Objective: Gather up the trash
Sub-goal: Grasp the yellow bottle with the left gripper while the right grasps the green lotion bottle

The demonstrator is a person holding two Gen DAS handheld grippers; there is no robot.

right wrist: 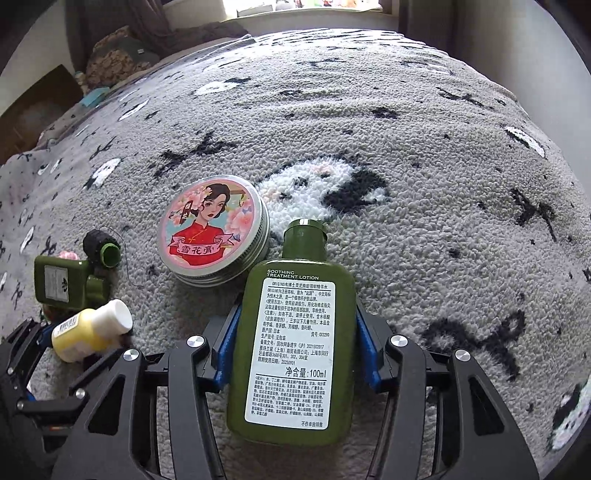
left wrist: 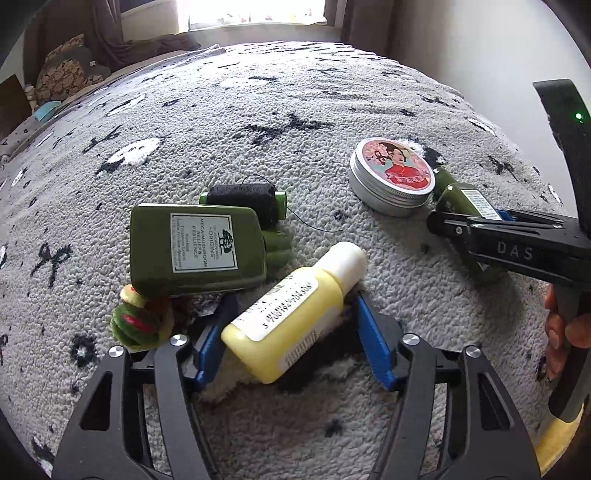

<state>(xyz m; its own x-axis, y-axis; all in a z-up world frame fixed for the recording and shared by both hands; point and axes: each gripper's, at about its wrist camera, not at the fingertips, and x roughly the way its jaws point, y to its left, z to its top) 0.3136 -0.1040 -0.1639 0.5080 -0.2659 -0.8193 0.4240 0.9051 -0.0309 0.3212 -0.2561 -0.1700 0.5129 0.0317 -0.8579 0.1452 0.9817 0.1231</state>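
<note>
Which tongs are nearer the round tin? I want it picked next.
Right. The right tongs hold a green bottle lying against the tin; the left tongs grip the yellow bottle farther off.

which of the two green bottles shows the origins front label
The green bottle beside the thread spool; the other bottle, between the right gripper's fingers, shows its back label.

A grey fleecy blanket (left wrist: 295,103) with black and white figures covers a bed. Past its far edge a bright window (left wrist: 255,11) lets in strong daylight, with dark curtains (left wrist: 110,33) on either side. Patterned cushions (left wrist: 62,74) lie beyond the far left corner, and a pale wall (left wrist: 461,48) rises beyond the right edge.
</note>
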